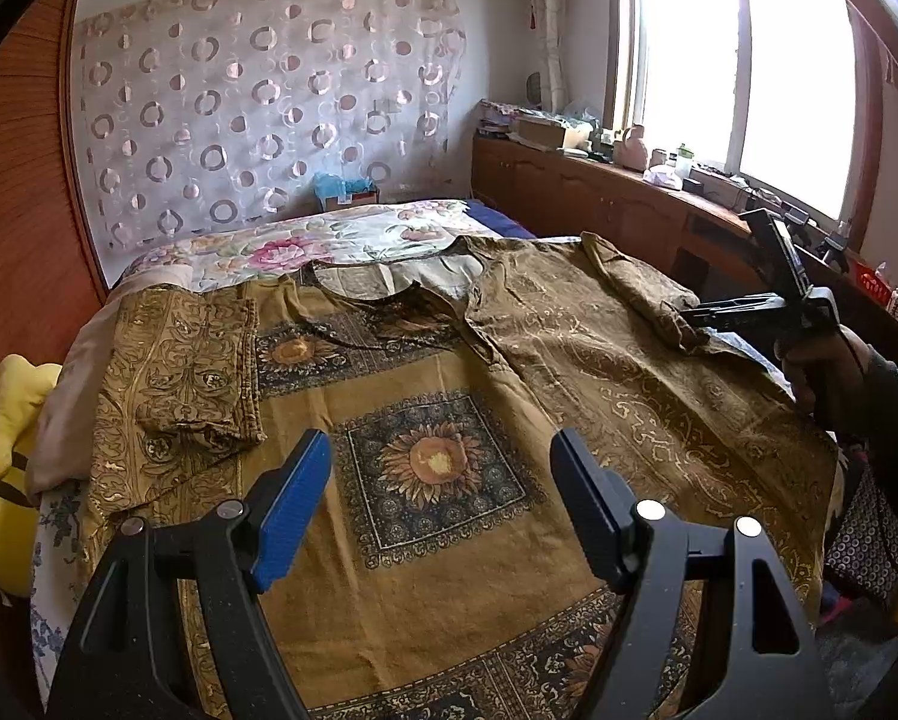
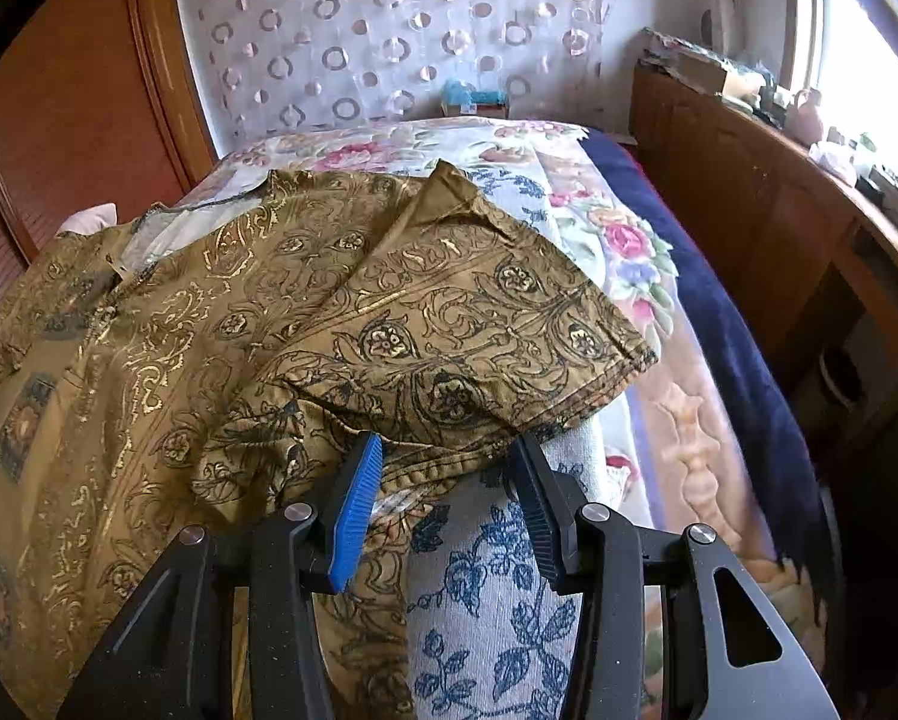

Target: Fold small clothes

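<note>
One olive-gold patterned shirt (image 1: 449, 372) lies spread flat on the bed, directly ahead of and beneath the left claw (image 1: 440, 480). It carries three sunflower squares down its middle; one sits right between that claw's two fingers. The shirt has two short sleeves: the left sleeve (image 1: 191, 372) lies folded in over the body, ahead and to the left of the left claw, and the right sleeve (image 2: 467, 324) lies doubled over just ahead of the right claw (image 2: 449, 480). The left claw is released, its jaws wide apart above the cloth and gripping nothing. The right claw's jaws stand partly apart with the sleeve's hem edge at their tips; whether the pads pinch it I cannot tell. A floral bedspread (image 2: 497, 600) lies under the right claw. One yellow pillow (image 1: 11, 456) sits far left of the left claw.
</note>
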Motion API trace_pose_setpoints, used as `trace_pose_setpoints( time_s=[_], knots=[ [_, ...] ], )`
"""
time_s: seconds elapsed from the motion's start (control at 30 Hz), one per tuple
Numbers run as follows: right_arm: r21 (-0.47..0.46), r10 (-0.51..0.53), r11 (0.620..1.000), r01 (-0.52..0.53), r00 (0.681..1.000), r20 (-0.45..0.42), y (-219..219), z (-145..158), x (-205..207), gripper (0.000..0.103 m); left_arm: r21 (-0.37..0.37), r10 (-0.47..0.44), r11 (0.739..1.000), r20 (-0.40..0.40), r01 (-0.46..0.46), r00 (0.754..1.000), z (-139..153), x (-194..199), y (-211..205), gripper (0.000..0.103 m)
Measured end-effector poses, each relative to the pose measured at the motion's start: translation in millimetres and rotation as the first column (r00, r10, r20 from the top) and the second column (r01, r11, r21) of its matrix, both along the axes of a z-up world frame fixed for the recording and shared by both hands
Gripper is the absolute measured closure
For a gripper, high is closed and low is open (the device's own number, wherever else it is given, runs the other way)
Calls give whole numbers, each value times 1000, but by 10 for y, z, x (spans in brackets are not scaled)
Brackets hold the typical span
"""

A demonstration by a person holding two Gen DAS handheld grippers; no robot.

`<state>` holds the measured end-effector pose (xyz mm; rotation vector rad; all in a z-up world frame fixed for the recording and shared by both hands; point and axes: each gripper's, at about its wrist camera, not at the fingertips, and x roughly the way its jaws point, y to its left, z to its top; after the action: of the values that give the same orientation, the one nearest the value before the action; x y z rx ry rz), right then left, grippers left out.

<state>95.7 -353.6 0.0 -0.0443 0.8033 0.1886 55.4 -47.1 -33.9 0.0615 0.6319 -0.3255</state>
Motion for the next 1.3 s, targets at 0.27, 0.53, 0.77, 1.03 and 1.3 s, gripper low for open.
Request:
trace_pose_setpoints(
  time_s=[0.27, 0.53, 0.77, 1.03, 1.3],
  knots=[
    [19, 68, 997, -68, 998, 1, 30, -74, 154, 94, -2, 8, 1000, 2, -8, 1000, 6, 3, 29, 27],
    [-47, 60, 997, -54, 989, 135, 97, 185, 67, 97, -11, 32, 999, 8, -32, 999, 36, 7, 113, 27],
    [-89, 187, 981, -172, 959, 211, 595, 462, 31, 97, -17, 45, 999, 10, -45, 999, 35, 6, 155, 27],
    [-69, 282, 959, -273, 938, 203, 902, 403, -92, 58, -22, 55, 998, 15, -55, 998, 39, 2, 209, 27],
    [-84, 167, 985, -154, 969, 181, 576, 277, -1, 57, -30, 80, 996, 8, -80, 997, 23, 57, 303, 27]
  ],
)
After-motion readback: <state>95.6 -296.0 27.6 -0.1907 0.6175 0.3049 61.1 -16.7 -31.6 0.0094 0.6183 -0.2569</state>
